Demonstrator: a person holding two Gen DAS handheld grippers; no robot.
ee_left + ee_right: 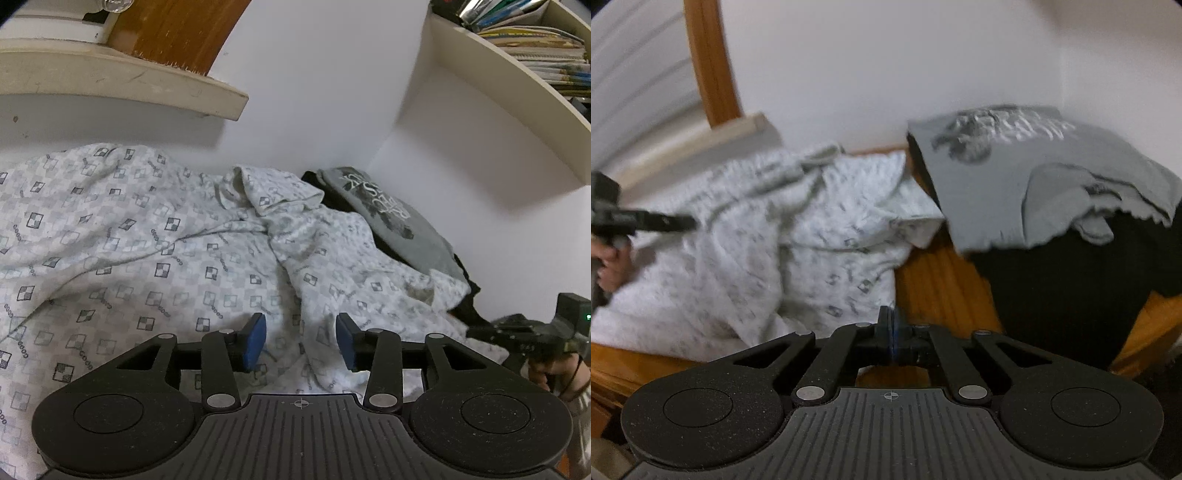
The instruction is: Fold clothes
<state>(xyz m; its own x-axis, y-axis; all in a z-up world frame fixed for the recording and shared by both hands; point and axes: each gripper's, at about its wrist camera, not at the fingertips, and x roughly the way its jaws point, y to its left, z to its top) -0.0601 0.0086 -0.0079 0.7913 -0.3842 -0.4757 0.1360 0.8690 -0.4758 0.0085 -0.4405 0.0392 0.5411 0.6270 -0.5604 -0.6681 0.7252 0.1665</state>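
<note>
Left tool (pixel 301 338) spread above patterned garment (pixel 147 251).

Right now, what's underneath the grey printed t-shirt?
The grey printed t-shirt lies on top of a black garment, which rests on the wooden surface. Whatever else lies beneath the stack is covered.

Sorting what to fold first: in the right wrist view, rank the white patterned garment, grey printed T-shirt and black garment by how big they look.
1. white patterned garment
2. grey printed T-shirt and black garment: look similar, and the T-shirt overlaps the black one, so I won't rank them.
</note>
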